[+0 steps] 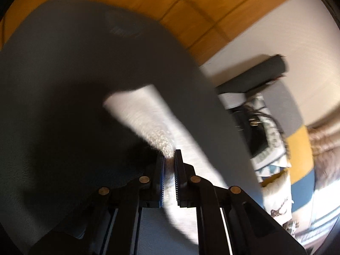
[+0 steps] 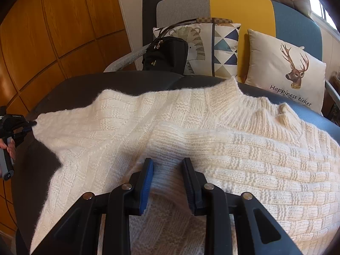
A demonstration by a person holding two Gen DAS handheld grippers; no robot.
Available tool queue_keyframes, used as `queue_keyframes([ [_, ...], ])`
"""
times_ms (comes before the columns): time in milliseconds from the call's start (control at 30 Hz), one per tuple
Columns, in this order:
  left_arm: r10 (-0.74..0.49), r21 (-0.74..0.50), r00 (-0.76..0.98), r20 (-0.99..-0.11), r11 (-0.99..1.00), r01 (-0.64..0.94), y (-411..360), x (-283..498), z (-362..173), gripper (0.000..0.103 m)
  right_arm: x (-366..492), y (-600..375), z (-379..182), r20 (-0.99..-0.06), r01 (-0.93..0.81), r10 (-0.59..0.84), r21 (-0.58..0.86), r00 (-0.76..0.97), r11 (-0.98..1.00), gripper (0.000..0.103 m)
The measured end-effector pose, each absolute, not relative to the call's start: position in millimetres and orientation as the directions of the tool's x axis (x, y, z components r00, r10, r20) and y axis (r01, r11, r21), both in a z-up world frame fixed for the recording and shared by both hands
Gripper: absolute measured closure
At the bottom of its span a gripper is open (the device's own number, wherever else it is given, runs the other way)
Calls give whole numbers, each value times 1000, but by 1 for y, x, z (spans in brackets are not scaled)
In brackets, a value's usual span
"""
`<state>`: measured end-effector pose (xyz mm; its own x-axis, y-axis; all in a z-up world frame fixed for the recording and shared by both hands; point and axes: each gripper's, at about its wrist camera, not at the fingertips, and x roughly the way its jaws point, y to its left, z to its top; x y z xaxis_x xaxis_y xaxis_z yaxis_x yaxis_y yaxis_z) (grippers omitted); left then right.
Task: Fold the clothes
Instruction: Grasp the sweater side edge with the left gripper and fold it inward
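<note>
A cream knitted sweater (image 2: 191, 131) lies spread on a dark grey table (image 2: 85, 82), collar toward the far side. One sleeve is folded across its body. My right gripper (image 2: 167, 165) is open, its jaws standing either side of the folded sleeve's cuff. My left gripper (image 1: 169, 159) is shut on the end of the other sleeve (image 1: 144, 114), which stretches out over the table (image 1: 63, 85); this view is blurred. In the right wrist view the left gripper (image 2: 31, 125) holds the sleeve end at the far left.
A sofa (image 2: 240, 6) in grey, yellow and blue stands behind the table with a deer cushion (image 2: 284, 68), a patterned cushion (image 2: 212, 48) and a black handbag (image 2: 165, 53). A dark rolled mat (image 2: 148, 17) leans beside it. Wooden cabinet doors (image 2: 53, 31) are on the left.
</note>
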<state>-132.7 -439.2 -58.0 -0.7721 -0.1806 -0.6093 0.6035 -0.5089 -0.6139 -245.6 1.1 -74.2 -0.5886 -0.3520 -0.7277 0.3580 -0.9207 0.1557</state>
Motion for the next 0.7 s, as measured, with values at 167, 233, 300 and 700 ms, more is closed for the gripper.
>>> queue_keyframes([
  [167, -116, -629, -877, -466, -654, 420, -379, -145, 1, 95, -247, 9, -71, -724, 353, -389, 212, -570, -911, 75],
  [233, -58, -637, -904, -423, -690, 342, -352, -151, 20, 95, -243, 16, -64, -713, 341, -408, 246, -570, -907, 75],
  [300, 8, -624, -918, -395, -736, 262, -319, -163, 36, 95, -239, 25, -57, -700, 326, -430, 287, -570, -901, 75],
  [700, 358, -492, -834, -419, -862, -123, -85, -199, 62, 95, -194, 157, -53, -647, 93, -478, 535, -594, -839, 75],
])
